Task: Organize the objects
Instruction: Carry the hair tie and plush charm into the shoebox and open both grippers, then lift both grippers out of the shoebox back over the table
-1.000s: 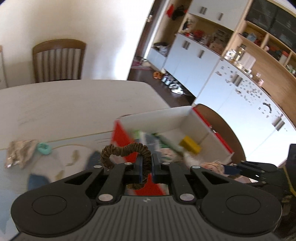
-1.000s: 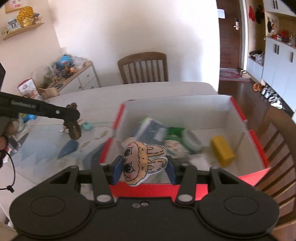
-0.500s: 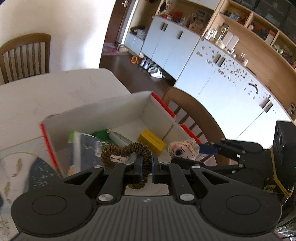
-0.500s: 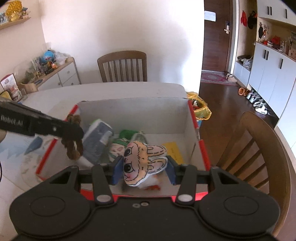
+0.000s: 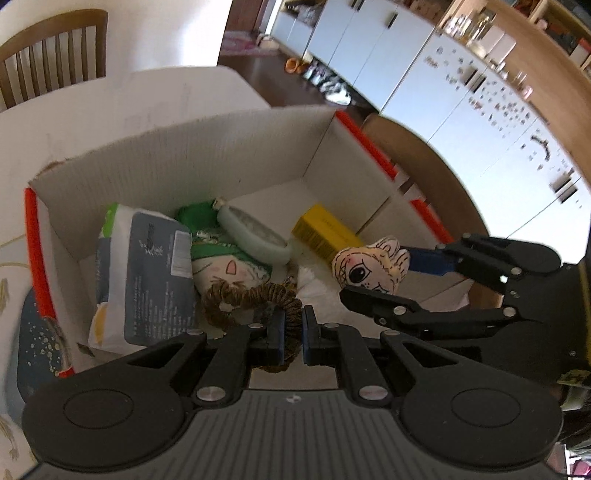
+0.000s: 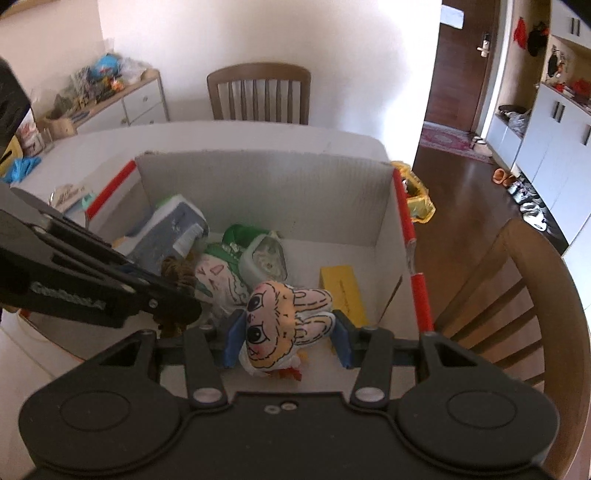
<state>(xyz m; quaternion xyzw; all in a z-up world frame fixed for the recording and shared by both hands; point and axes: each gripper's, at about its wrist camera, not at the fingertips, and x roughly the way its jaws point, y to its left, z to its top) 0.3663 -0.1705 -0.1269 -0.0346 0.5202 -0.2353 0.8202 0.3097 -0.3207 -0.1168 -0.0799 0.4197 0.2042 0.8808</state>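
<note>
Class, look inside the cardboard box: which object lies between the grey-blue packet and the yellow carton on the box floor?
In the left wrist view, a pale green bottle lies between the grey-blue packet and the yellow carton, inside the cardboard box.

1. This is a home, in its dining area: a pale dining table with wooden slat-back chairs drawn up to it.
2. White cabinets under open wooden shelves crowded with jars and boxes line one wall.
3. Shoes sit on the dark wood floor near a brown entrance door.
4. A low sideboard carries household clutter.
</note>
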